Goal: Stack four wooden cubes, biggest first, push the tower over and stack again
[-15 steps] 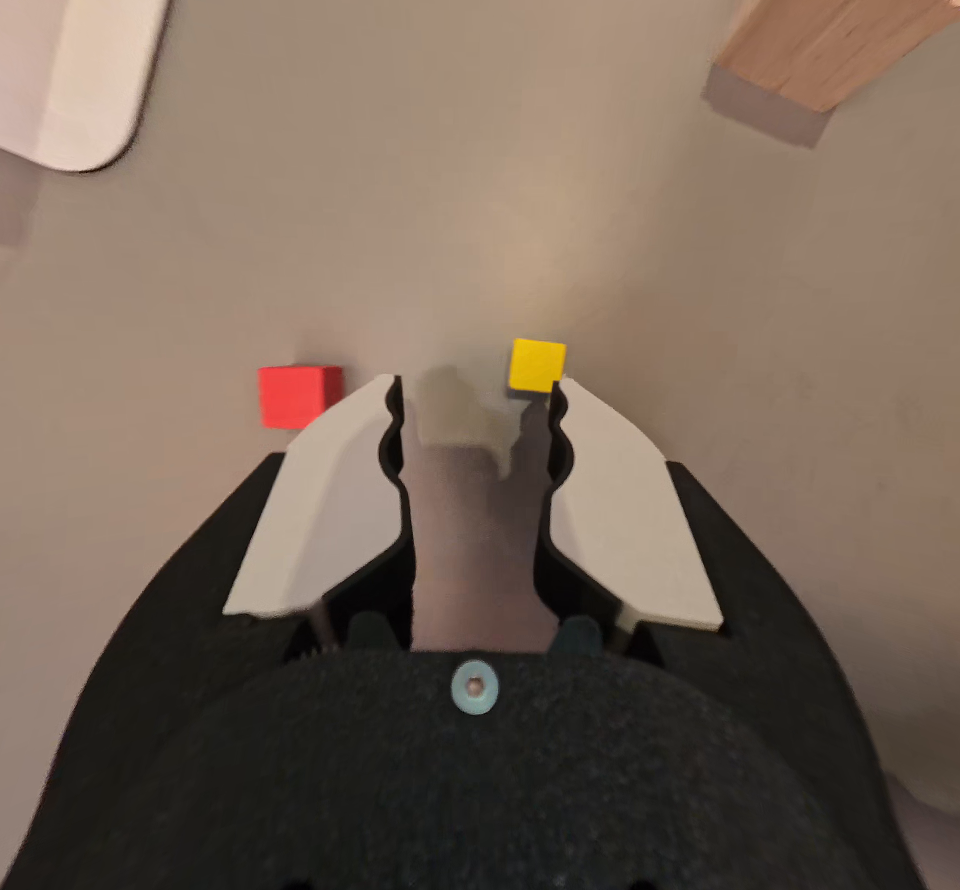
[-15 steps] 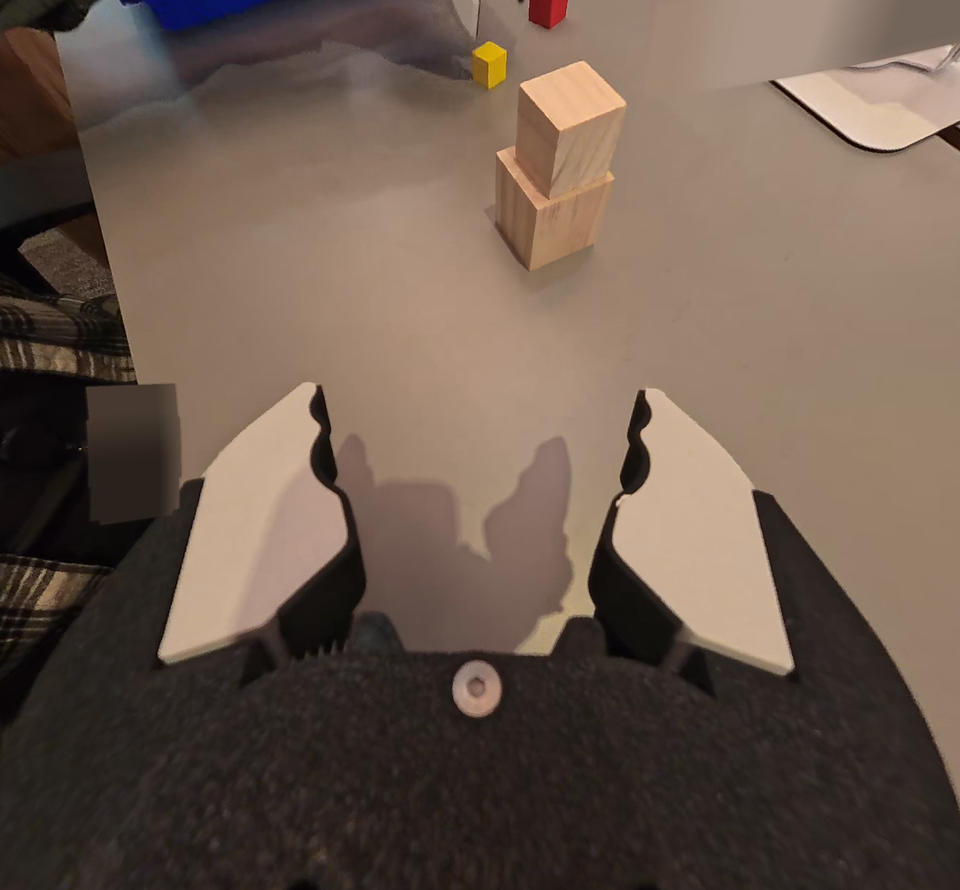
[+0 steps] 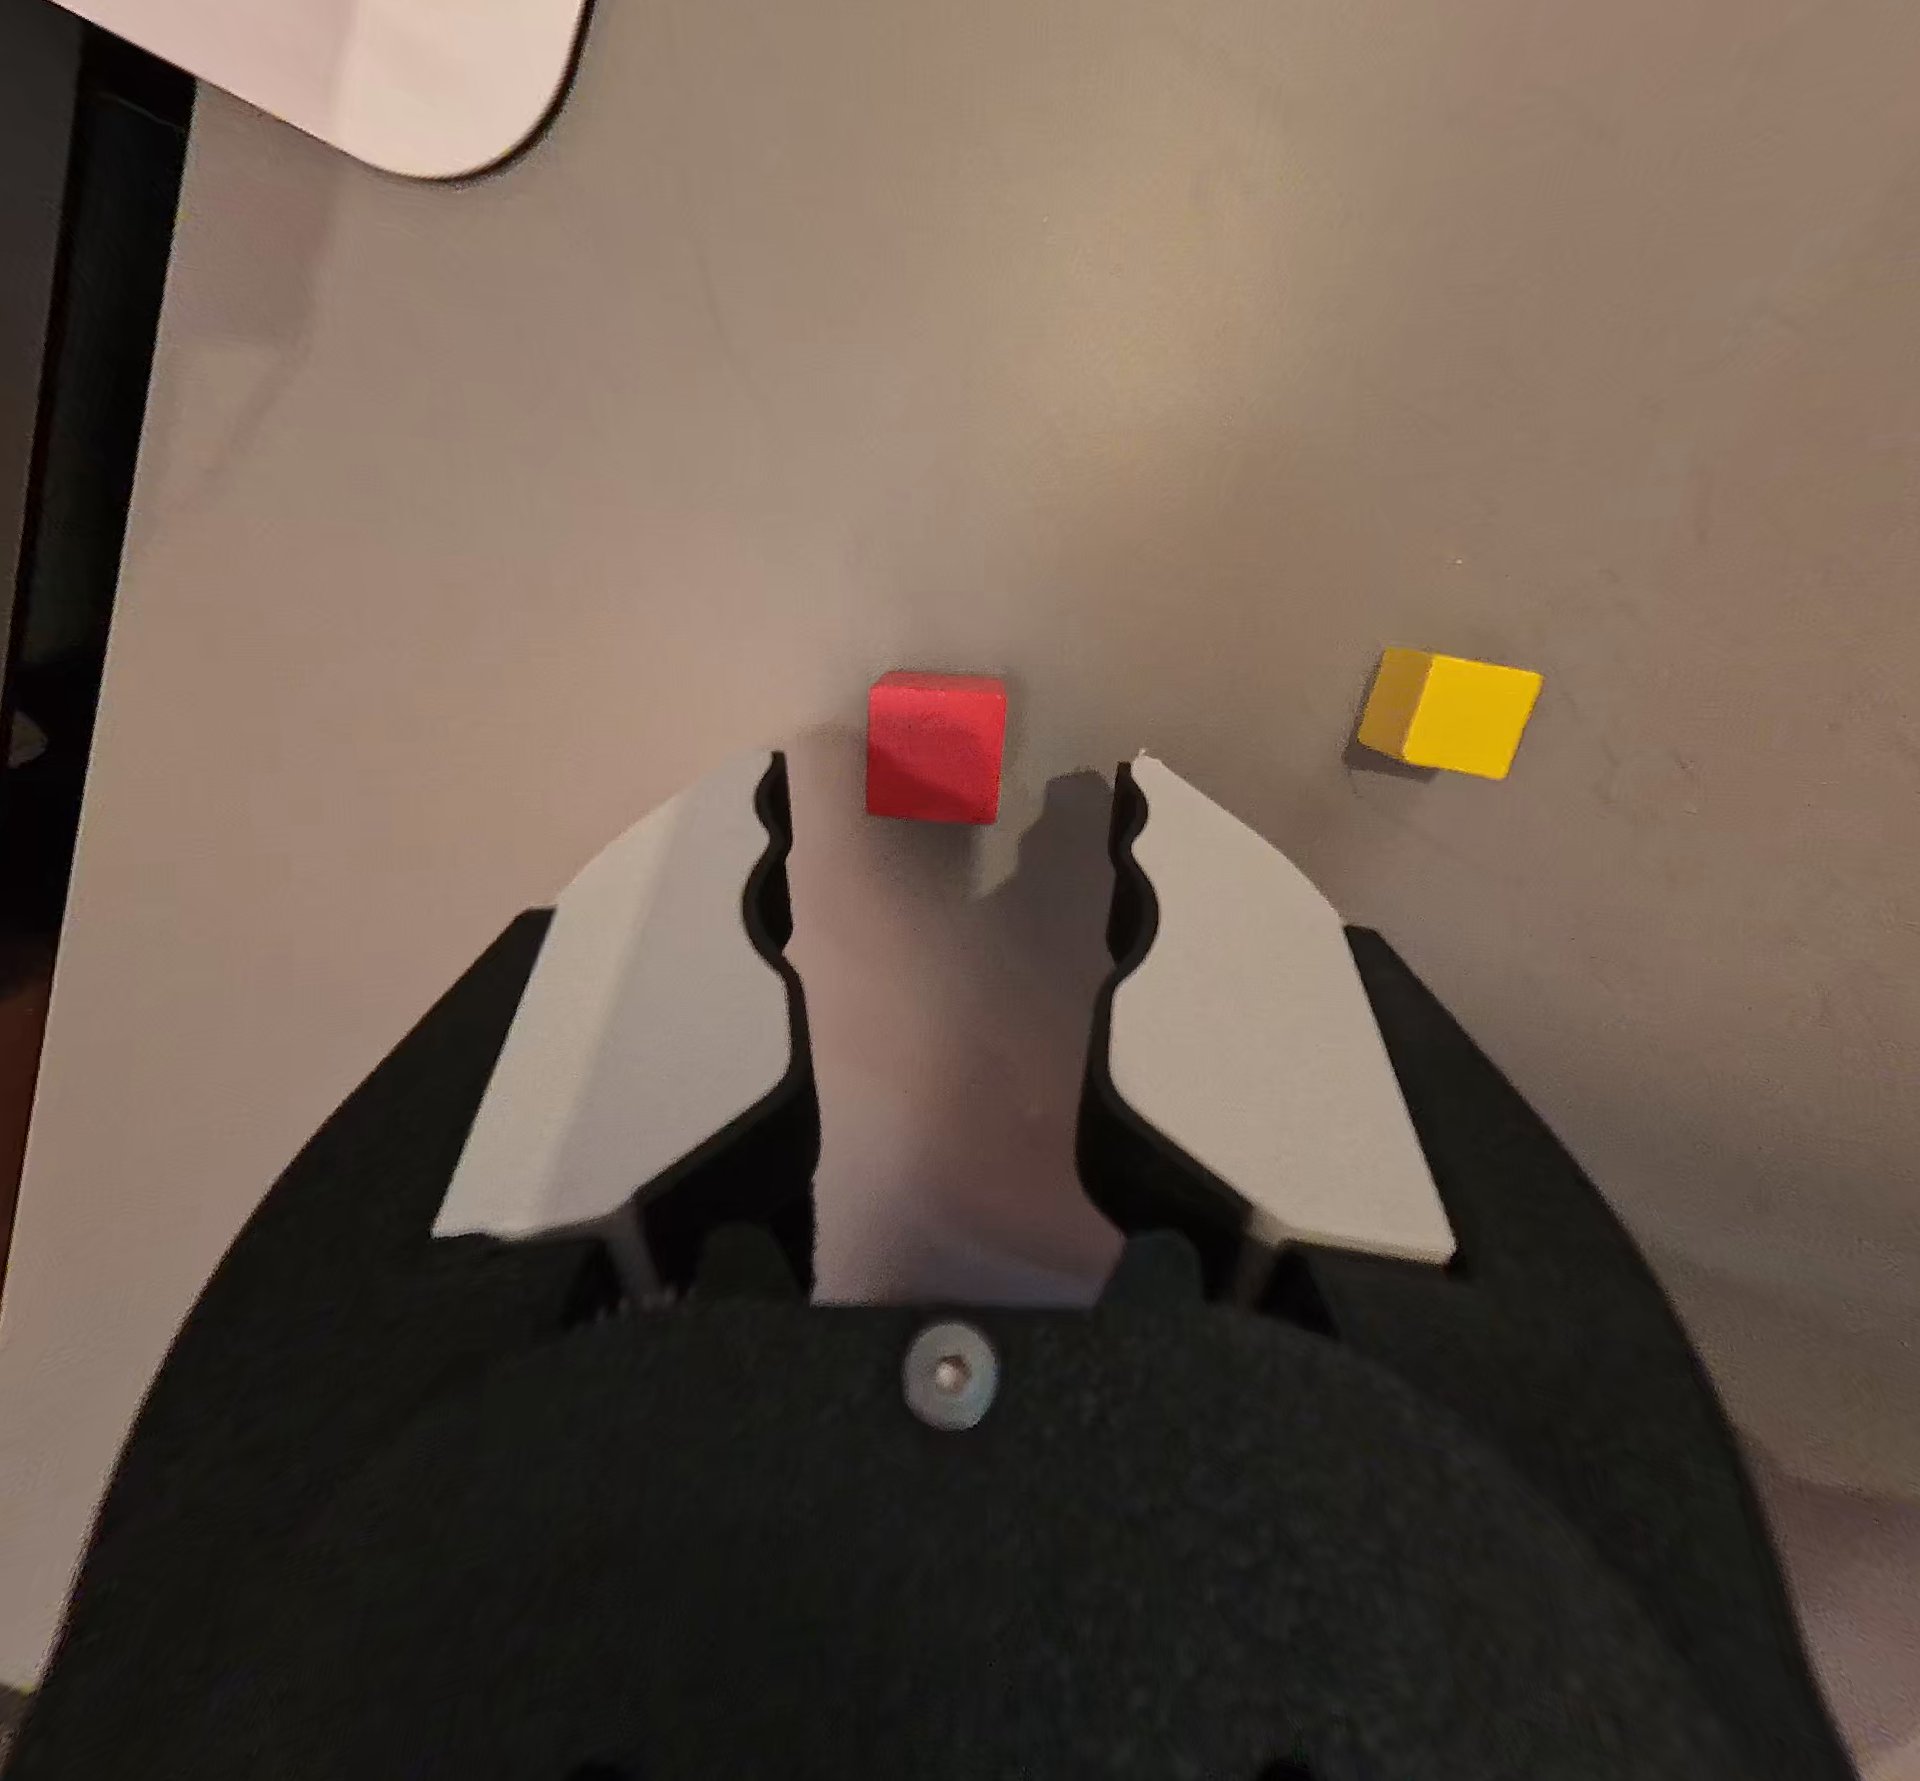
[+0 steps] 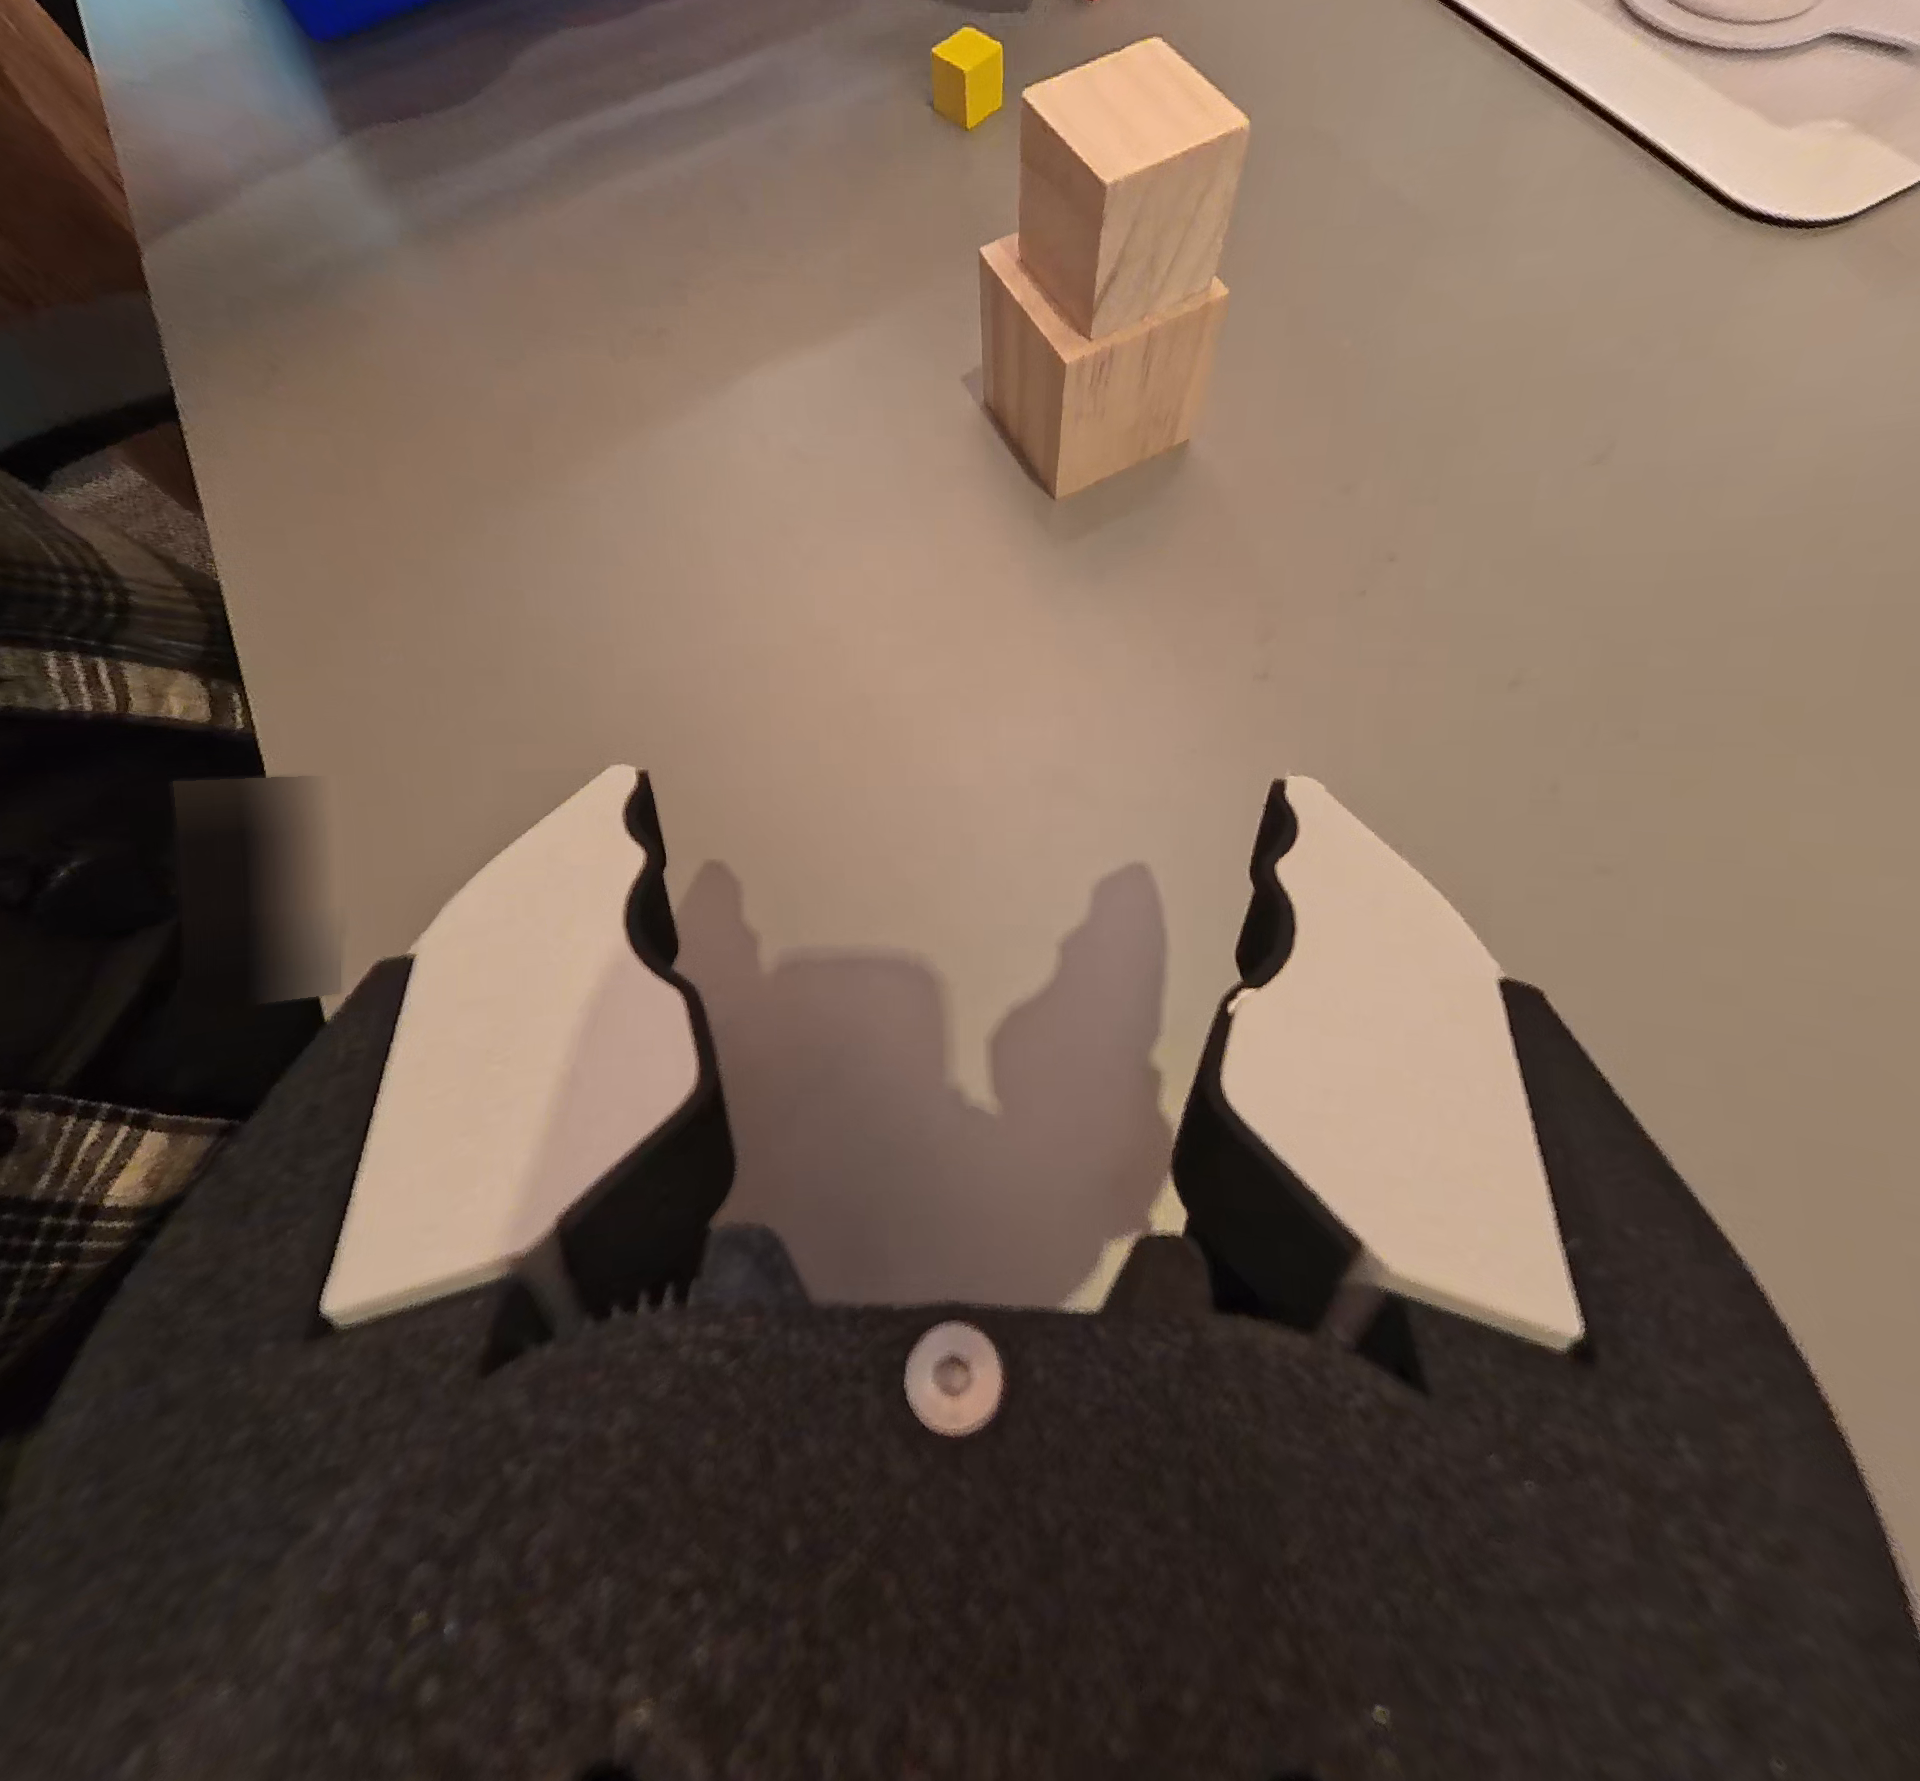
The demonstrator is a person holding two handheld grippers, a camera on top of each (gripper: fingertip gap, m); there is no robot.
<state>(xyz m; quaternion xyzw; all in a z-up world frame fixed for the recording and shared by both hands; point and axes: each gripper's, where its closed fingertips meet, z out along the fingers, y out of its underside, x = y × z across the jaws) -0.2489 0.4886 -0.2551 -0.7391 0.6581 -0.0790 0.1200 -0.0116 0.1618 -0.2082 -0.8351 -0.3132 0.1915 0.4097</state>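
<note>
Red was clearly next in line: the red cube [image 3: 935, 746] sat on the grey worktop [image 3: 1143, 329] right at the 12 o'clock of the left gripper [image 3: 951, 770], just past the tips and a touch toward the left finger. Jaws there were released, nothing between them, gap wide enough to take the cube. Over at about 1 to 2 o'clock of that same gripper the yellow cube [image 3: 1449, 713] lay on its own, well apart from the red one.

On the right side, the right gripper [image 4: 961, 786] hung back with its jaws spread wide and empty too. Up at its 12 o'clock stood the two plain wooden cubes, the big cube [image 4: 1101, 381] on the worktop and the smaller wood cube [image 4: 1132, 183] sitting on it, twisted a bit off square.

So by my reckoning it was about halfway through a stack: two of four were up. Red and yellow were still loose on the worktop. Whether this was the first build or the rebuild, I couldn't tell.
</note>
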